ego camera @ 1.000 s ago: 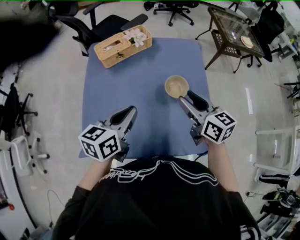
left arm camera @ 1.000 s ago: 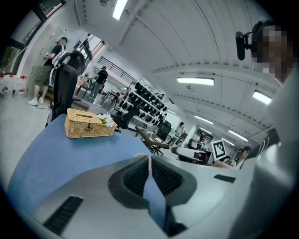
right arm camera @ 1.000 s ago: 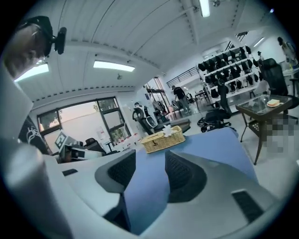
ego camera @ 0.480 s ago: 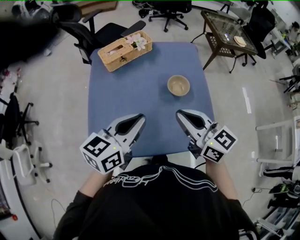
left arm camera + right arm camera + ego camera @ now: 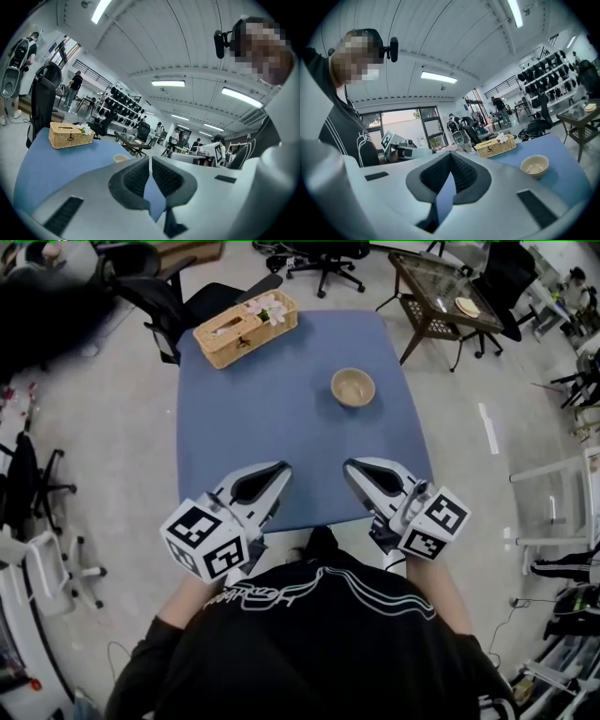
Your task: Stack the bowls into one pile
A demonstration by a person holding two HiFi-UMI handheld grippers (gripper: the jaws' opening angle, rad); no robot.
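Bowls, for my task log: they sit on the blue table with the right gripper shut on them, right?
No: the right gripper has just closed, empty, apart from the bowls on the blue table, as the head view shows.

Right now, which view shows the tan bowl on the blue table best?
The head view: the bowl sits whole and unblocked, seen from above on the table. The right gripper view shows it side-on at the right. The left gripper view shows only its rim.
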